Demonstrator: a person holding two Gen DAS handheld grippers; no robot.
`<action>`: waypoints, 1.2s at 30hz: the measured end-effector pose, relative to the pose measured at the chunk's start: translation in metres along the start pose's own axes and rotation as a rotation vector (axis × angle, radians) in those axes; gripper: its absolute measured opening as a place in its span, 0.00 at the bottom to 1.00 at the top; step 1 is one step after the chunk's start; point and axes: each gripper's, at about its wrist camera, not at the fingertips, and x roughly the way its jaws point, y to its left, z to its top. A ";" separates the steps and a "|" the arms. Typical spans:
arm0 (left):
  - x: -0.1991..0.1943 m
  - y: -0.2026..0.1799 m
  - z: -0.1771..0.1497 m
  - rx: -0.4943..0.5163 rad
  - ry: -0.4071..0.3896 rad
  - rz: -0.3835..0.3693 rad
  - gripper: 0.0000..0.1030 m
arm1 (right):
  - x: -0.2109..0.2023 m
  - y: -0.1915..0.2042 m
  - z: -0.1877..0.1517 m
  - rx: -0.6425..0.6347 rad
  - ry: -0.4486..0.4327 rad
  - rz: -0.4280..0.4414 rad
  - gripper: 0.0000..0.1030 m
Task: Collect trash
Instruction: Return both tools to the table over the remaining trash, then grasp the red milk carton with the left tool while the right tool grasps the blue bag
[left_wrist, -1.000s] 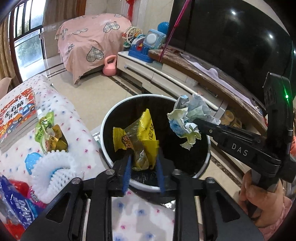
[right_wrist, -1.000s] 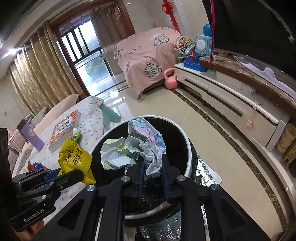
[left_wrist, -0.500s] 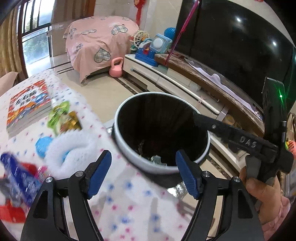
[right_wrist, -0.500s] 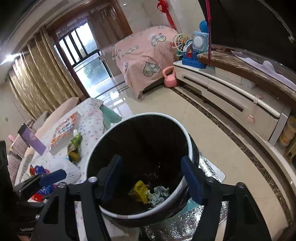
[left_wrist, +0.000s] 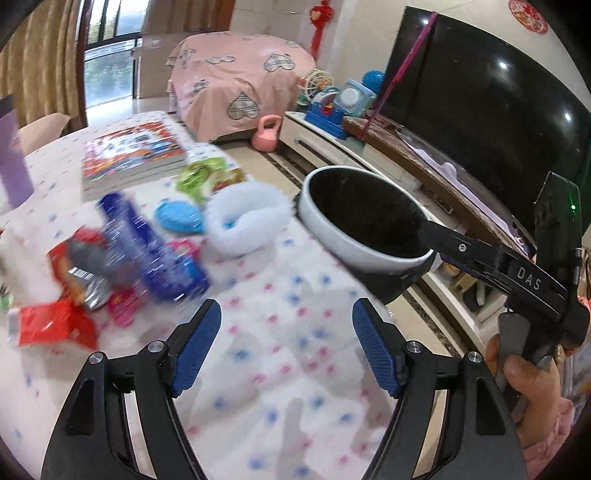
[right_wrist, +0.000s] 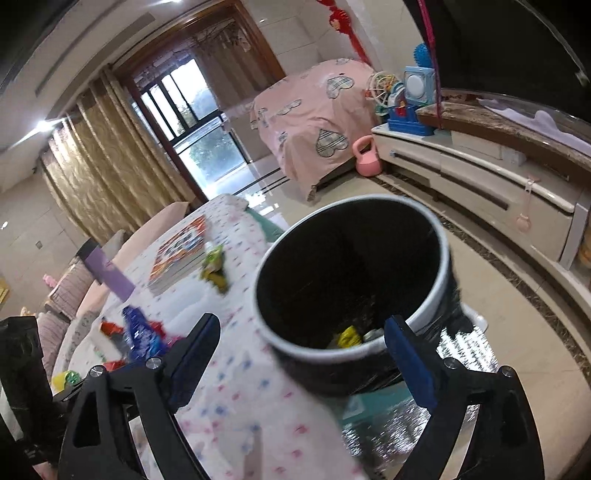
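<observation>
So far only part of the job looks done: down in the trash bin (right_wrist: 354, 273) I can see a yellow wrapper (right_wrist: 347, 336) and a pale crumpled scrap beside it, while plenty of litter lies on the tabletop (left_wrist: 280, 369), so I judge most of the collecting is left

Biggest first: the tabletop is draped in a soft white cloth dotted pink and blue, with a flat stack of glossy books (left_wrist: 129, 155) at its far end. The bin stands just beside the table edge, a round smooth drum, black inside with a white rim, on a crinkled silver sheet on the floor

Next comes a white foam ring (left_wrist: 245, 221) with a frilly, netted look, then a long blue packet (left_wrist: 147, 243), shiny and blurred. Near it lie a red wrapper (left_wrist: 51, 325), flat and crinkly, a green snack bag (left_wrist: 203, 177) and a small blue disc (left_wrist: 177, 218)

Both my tools carry nothing. The left gripper (left_wrist: 286, 350) has its blue ribbed fingers spread wide over the cloth; the right gripper (right_wrist: 303, 358) is spread too, straddling the near rim of the bin, and from the left view it reaches across the bin's mouth
</observation>
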 end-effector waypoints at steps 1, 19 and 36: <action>-0.003 0.005 -0.003 -0.014 0.002 0.005 0.73 | 0.000 0.006 -0.004 -0.005 0.004 0.008 0.89; -0.049 0.093 -0.046 -0.189 -0.021 0.092 0.73 | 0.016 0.087 -0.049 -0.114 0.088 0.091 0.89; -0.056 0.171 -0.052 -0.280 -0.030 0.213 0.84 | 0.055 0.164 -0.067 -0.304 0.150 0.179 0.89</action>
